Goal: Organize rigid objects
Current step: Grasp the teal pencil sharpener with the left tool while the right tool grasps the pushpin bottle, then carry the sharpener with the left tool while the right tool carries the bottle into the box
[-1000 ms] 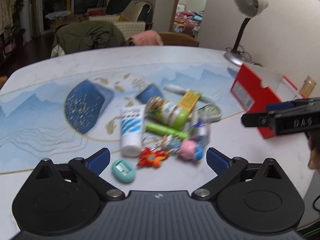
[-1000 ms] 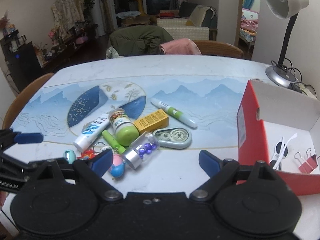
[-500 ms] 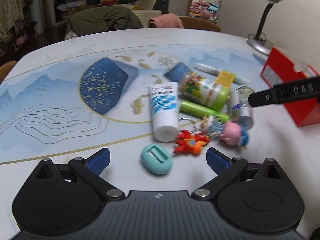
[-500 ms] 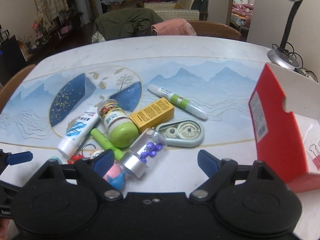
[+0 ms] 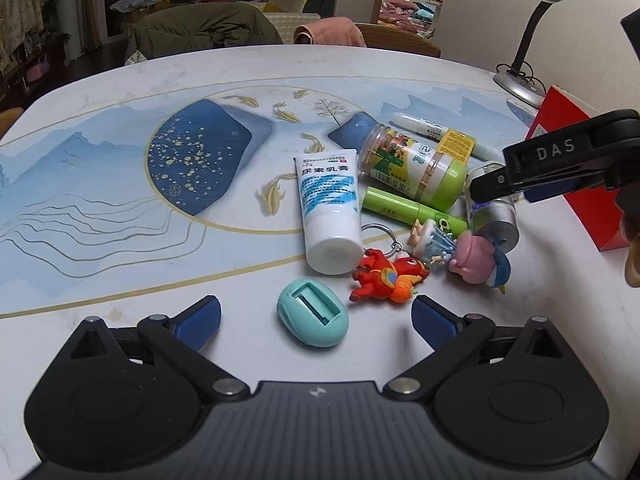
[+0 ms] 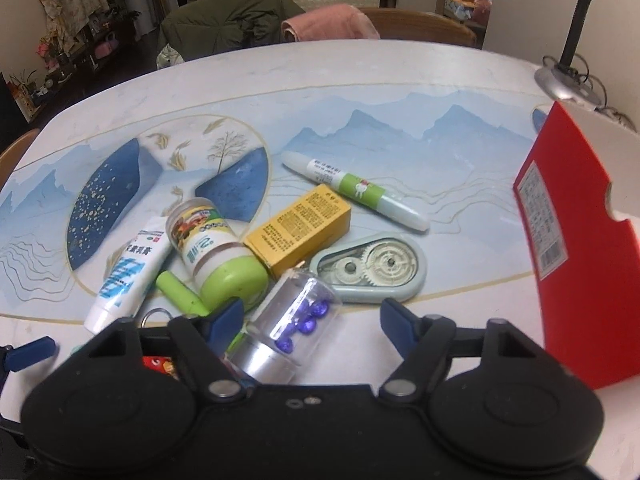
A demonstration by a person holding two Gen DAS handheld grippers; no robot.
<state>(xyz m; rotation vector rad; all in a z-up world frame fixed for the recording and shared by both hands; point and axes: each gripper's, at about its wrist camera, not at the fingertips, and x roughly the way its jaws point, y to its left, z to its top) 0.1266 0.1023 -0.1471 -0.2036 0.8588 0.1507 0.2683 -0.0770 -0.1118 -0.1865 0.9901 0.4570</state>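
Observation:
A pile of small objects lies on the table. My left gripper (image 5: 316, 318) is open, with a teal oval sharpener (image 5: 313, 317) between its fingers and a red toy keychain (image 5: 386, 276), a pink figure (image 5: 476, 258) and a white cream tube (image 5: 329, 208) just beyond. My right gripper (image 6: 312, 316) is open around a clear vial of blue beads (image 6: 289, 326). Ahead lie a green-capped jar (image 6: 218, 248), a yellow box (image 6: 298, 228), a correction tape (image 6: 370, 266) and a glue pen (image 6: 354, 190). The right gripper's arm (image 5: 560, 160) shows in the left wrist view.
A red box (image 6: 580, 248) with a white inside stands at the right. A desk lamp base (image 6: 566, 80) with cords sits at the back right. Chairs with a green coat (image 5: 204, 30) and a pink cloth (image 5: 330, 30) stand behind the table.
Both grippers have moved forward and down toward the pile. The teal sharpener now sits between my left fingers and the bead vial between my right fingers.

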